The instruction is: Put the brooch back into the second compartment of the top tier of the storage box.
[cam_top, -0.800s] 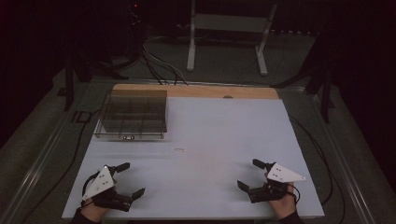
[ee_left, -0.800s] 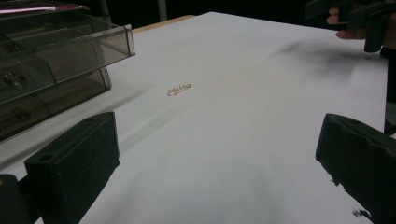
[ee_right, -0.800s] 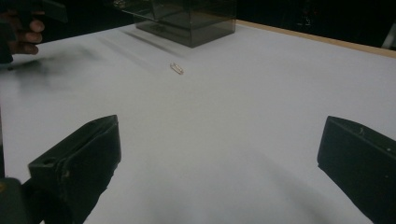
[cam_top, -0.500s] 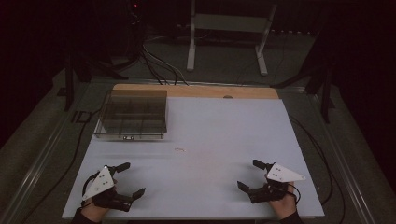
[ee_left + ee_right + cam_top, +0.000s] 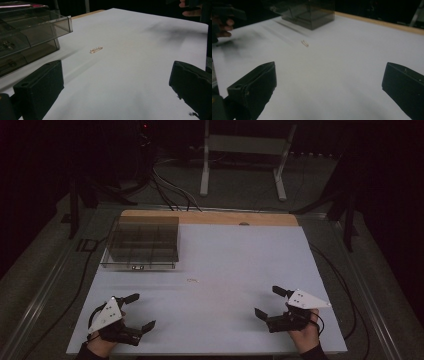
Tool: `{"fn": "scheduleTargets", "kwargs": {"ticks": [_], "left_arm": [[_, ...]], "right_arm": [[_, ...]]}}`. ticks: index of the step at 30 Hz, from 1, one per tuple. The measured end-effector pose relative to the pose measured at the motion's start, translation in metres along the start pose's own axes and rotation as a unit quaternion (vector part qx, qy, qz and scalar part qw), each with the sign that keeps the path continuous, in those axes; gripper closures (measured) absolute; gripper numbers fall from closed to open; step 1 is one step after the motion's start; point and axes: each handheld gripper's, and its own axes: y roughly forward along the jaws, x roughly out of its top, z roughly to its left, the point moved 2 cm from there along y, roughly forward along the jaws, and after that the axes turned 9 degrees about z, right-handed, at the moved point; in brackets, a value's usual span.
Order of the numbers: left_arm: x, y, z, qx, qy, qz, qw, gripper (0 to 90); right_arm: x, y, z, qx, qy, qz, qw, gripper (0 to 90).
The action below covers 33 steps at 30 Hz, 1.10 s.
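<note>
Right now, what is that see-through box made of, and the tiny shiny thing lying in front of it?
The box looks like smoky clear plastic: you can see its inner dividers through the glossy walls. The tiny clip looks like gold-coloured metal, since it glints under the light; it could be plated, which is too small to tell. It lies alone on the matte white table.

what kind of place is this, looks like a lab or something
Probably a dim lab or recording bench, not a home. A white table stands bare but for a smoky plastic drawer box and a small gold clip; cables and a metal stand sit on the floor behind.
</note>
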Motion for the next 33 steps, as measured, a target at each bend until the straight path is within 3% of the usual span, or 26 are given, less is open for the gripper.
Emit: {"fn": "scheduleTargets", "kwargs": {"ticks": [5,8,11,21,33], "left_arm": [[0.0,-0.001,-0.001,0.002,0.001,-0.001,1.0,0.6],[0.0,0.0,-0.002,0.0,0.002,0.0,1.0,0.6],[0.001,0.0,-0.002,-0.001,0.005,0.001,1.0,0.6],[0.0,-0.001,-0.002,-0.002,0.003,0.0,1.0,0.6],[0.0,0.0,-0.003,-0.003,0.006,0.001,1.0,0.6]], "right_arm": [[0.018,0.001,0.003,0.0,-0.015,-0.003,0.9999,0.0],[0.027,0.004,0.003,0.019,-0.002,-0.013,0.9997,0.0],[0.036,0.009,0.004,0.019,-0.014,-0.011,0.9996,0.0],[0.064,0.031,0.0,0.022,-0.039,-0.004,0.999,0.0],[0.084,0.063,0.004,0.047,-0.047,0.009,0.9978,0.0]]}}
